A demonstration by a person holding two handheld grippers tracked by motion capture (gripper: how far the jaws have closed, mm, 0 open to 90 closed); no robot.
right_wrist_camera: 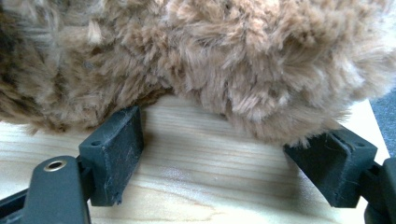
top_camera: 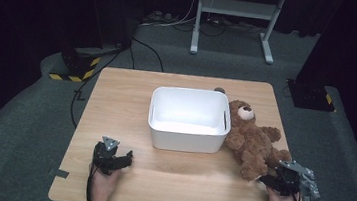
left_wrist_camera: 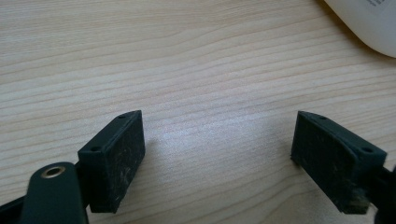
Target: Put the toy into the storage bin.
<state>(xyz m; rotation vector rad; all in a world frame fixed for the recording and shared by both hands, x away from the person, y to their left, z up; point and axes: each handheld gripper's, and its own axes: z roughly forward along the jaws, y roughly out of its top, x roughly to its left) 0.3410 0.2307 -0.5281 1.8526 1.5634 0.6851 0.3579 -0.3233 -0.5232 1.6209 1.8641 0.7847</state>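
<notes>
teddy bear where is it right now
In the high view the teddy bear lies on the table's right side, against the white bin's right wall, its legs toward the open right tool.

Both grippers black, hand-held, forearms bare, no sleeves. Left gripper (top_camera: 119, 157): grey three-cornered plate on top, black cable trailing back along the wrist. Right gripper (top_camera: 267, 180): grey plate too, plus light grey bracket parts at its side. Jaws are flat black rectangular blocks, pads (left_wrist_camera: 116, 161) scuffed and dusty, small screw holes on top faces, brass-ringed pivot on the left jaw arm
</notes>
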